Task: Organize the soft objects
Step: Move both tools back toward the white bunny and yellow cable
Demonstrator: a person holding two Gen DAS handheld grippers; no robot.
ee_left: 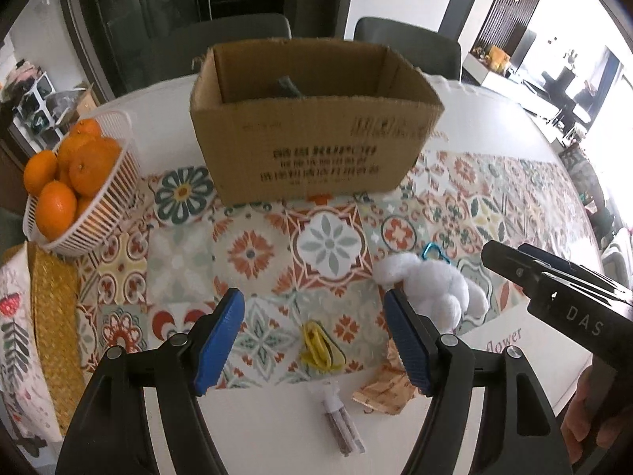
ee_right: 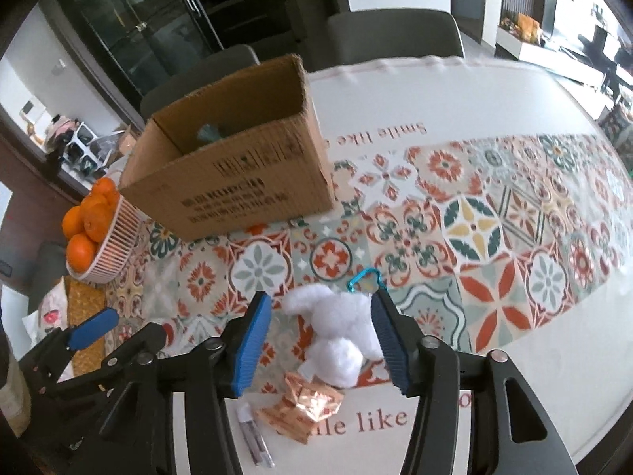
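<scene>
A white plush toy (ee_right: 336,332) with a blue clip (ee_right: 366,277) lies on the patterned tablecloth; it also shows in the left wrist view (ee_left: 431,287). My right gripper (ee_right: 320,340) is open, its blue pads on either side of the plush, not touching it. My left gripper (ee_left: 312,336) is open and empty above a yellow clip-like item (ee_left: 318,346). An open cardboard box (ee_left: 312,126) stands behind, with a dark item inside (ee_left: 287,87). The box also shows in the right wrist view (ee_right: 237,158).
A white basket of oranges (ee_left: 75,190) sits at the left, by a woven mat (ee_left: 51,316). A copper foil packet (ee_right: 308,403) and a small wrapped stick (ee_left: 342,423) lie near the table's front edge. Chairs (ee_left: 407,45) stand behind the table.
</scene>
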